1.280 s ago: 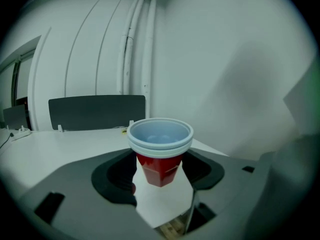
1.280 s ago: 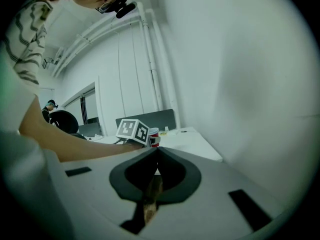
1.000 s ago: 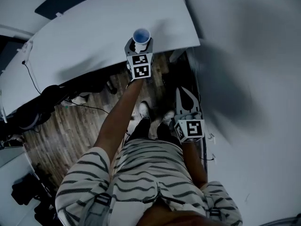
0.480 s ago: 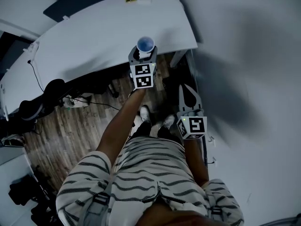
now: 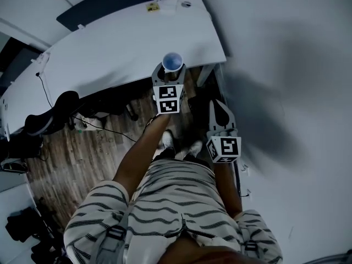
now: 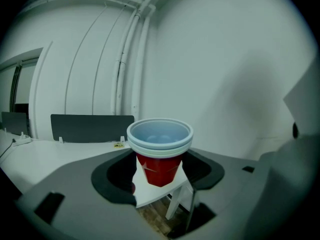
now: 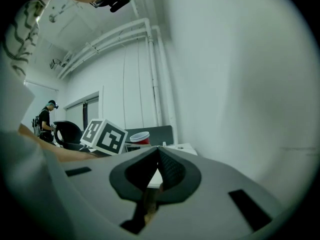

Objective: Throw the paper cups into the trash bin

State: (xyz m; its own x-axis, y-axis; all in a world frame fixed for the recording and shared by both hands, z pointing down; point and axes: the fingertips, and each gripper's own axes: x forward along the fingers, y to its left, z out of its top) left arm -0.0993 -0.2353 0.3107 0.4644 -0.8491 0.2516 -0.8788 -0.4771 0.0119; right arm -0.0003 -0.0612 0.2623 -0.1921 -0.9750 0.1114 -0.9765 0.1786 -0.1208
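A red paper cup (image 5: 172,62) with a pale blue-white inside, seemingly two nested together (image 6: 160,156), stands upright in my left gripper (image 5: 170,71), which is shut on it. In the head view the cup hangs at the near edge of the white table (image 5: 110,48). In the left gripper view the jaws of the left gripper (image 6: 160,176) clasp the cup's lower wall. My right gripper (image 5: 216,105) hangs lower and nearer, by the wall, its jaws shut with nothing in them (image 7: 158,153). The right gripper view shows the red cup (image 7: 140,138) beyond the left gripper's marker cube. No trash bin is in view.
A black office chair (image 5: 55,109) and cables (image 5: 104,126) lie on the wood floor left of my legs. A white table leg (image 5: 204,73) stands right of the cup. A plain wall (image 5: 286,92) fills the right. A person (image 7: 45,121) stands far off.
The left gripper has drawn the cup back from over the table to its near edge. The right gripper has barely moved and stays shut.
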